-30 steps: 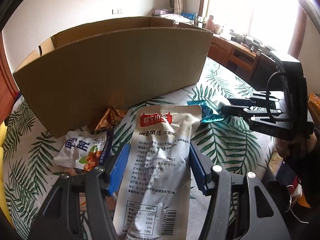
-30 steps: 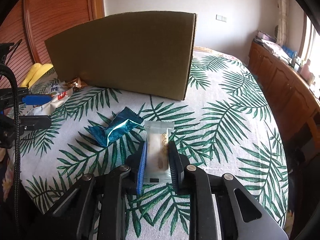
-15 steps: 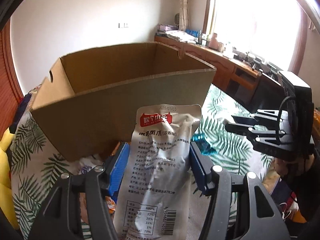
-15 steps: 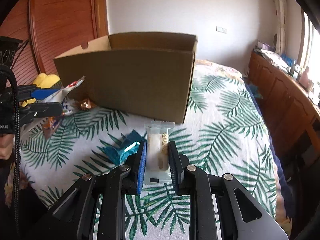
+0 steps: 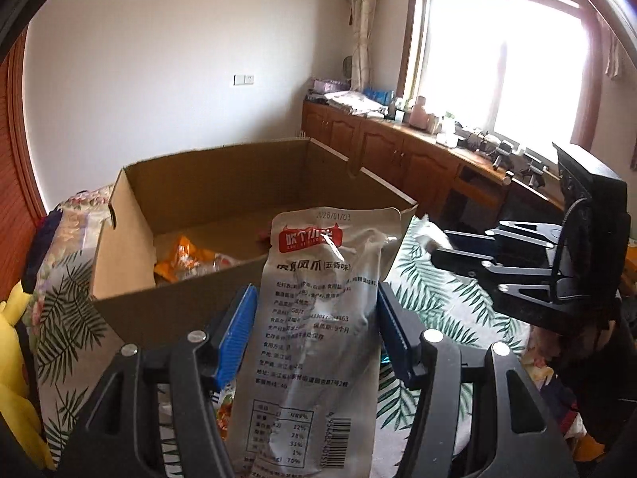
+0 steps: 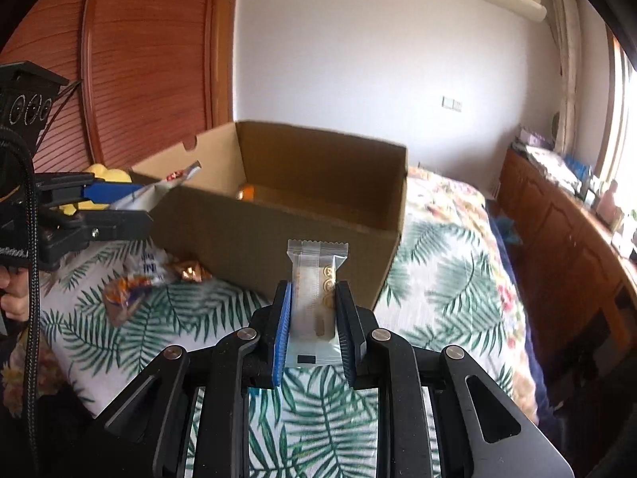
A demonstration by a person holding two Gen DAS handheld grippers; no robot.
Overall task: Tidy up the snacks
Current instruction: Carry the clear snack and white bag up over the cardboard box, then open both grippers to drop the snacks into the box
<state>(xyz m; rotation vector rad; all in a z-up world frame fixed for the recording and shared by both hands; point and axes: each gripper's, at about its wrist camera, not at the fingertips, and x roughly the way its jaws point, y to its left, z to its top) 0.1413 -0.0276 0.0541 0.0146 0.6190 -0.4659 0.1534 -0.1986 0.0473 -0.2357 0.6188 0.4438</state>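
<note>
My left gripper (image 5: 314, 318) is shut on a tall white snack pouch (image 5: 314, 318) with a red label, held in the air in front of the open cardboard box (image 5: 131, 306). An orange snack bag (image 5: 187, 263) lies inside the box. My right gripper (image 6: 312, 326) is shut on a small clear-and-white wafer packet (image 6: 314, 279), held above the bed in front of the box's near wall (image 6: 254, 251). The left gripper also shows in the right wrist view (image 6: 119, 203), and the right gripper in the left wrist view (image 5: 446, 247).
The box stands on a bed with a palm-leaf cover (image 6: 438, 271). Loose snacks lie on the bed left of the box: a white-blue bag (image 6: 149, 267) and gold-wrapped pieces (image 6: 191, 271). A wooden cabinet (image 5: 398, 155) runs under the window at the right. A yellow pillow (image 5: 16, 358) lies at the left.
Both grippers have risen with their snacks and moved toward the box. The box's inside now shows in both views, and the blue packet on the bed has dropped out of sight.
</note>
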